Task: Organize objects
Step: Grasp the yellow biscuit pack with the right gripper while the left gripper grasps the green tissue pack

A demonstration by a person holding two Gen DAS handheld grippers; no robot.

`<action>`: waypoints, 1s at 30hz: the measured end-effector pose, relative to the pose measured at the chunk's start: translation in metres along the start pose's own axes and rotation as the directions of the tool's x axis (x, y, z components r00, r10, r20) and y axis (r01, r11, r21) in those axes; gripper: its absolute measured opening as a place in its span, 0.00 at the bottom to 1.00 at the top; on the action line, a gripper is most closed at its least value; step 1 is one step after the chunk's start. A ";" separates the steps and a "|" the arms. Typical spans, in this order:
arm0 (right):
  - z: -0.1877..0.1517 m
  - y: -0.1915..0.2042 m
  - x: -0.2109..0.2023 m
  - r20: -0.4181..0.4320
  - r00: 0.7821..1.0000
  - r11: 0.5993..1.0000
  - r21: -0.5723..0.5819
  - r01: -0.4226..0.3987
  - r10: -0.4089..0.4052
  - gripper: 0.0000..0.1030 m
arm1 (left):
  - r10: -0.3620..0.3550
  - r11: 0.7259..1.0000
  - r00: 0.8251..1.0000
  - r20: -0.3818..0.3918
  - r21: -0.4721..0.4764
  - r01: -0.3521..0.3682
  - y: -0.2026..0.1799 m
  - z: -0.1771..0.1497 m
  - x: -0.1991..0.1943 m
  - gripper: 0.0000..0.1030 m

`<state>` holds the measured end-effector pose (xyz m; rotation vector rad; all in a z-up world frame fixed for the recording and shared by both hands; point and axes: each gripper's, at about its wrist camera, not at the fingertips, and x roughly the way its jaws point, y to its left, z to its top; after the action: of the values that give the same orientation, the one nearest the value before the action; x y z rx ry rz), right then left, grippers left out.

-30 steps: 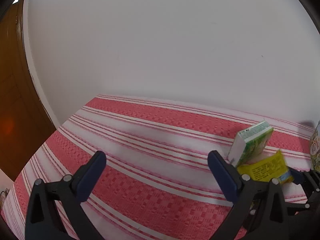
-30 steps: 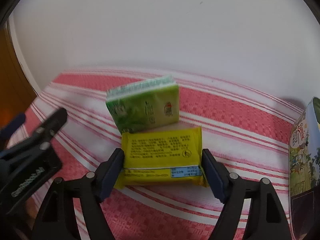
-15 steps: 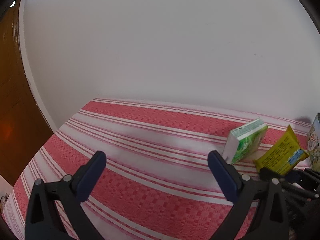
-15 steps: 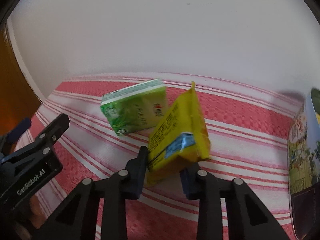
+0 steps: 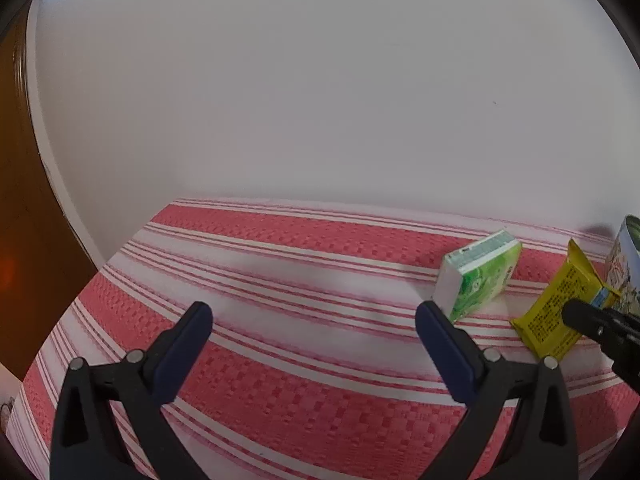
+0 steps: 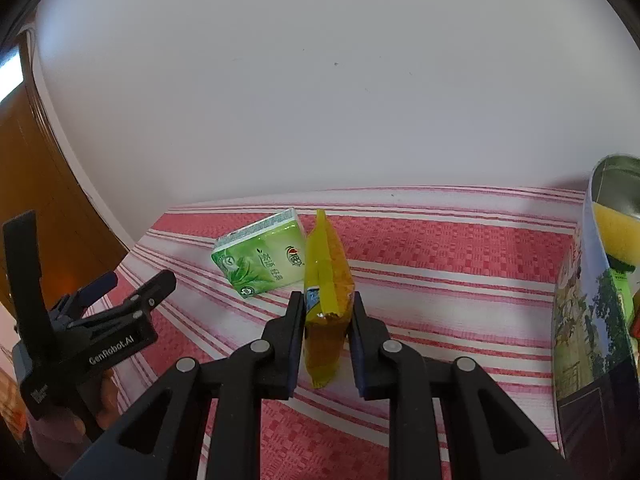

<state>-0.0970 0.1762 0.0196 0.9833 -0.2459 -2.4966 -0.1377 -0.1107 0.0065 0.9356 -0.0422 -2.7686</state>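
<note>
My right gripper point(image 6: 325, 300) is shut on a yellow snack packet point(image 6: 326, 276), which it holds on edge, lifted above the red-and-white striped cloth point(image 6: 440, 248). Just behind and left of the packet, a green tissue pack point(image 6: 260, 264) lies tilted on the cloth. In the left wrist view, my left gripper point(image 5: 314, 320) stands open over bare cloth with nothing between its fingers. The green pack point(image 5: 480, 280) and the held yellow packet point(image 5: 556, 312) are to its right.
A tall printed container point(image 6: 592, 304) stands at the right edge with something yellow point(image 6: 614, 232) inside. A white wall runs along the back of the table. A brown wooden door point(image 5: 24, 240) is on the left. A hand point(image 6: 60, 428) holds the left gripper's handle.
The right gripper closed on the yellow packet, which lay flat between its open jaws, then lifted it and turned it on edge while moving right. The left gripper stayed put.
</note>
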 end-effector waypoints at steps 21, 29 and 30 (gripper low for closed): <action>0.010 0.011 0.008 0.000 0.999 0.999 0.005 -0.035 0.035 0.22 | -0.024 0.999 1.000 0.005 0.032 0.024 -0.013 -0.001 -0.004 1.00; 0.011 0.012 -0.028 0.157 0.982 0.994 -0.017 0.106 -0.102 0.22 | -0.100 0.983 0.994 0.044 0.160 0.091 -0.050 0.005 -0.007 1.00; 0.010 0.010 -0.027 0.151 0.982 0.993 -0.007 0.114 -0.111 0.22 | -0.109 0.978 0.993 0.038 0.181 0.100 -0.055 0.006 -0.005 1.00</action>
<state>-0.0828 0.1805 0.0464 0.8238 -0.2228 -2.6760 -0.1481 -0.0566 0.0088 0.9381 -0.2617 -2.9230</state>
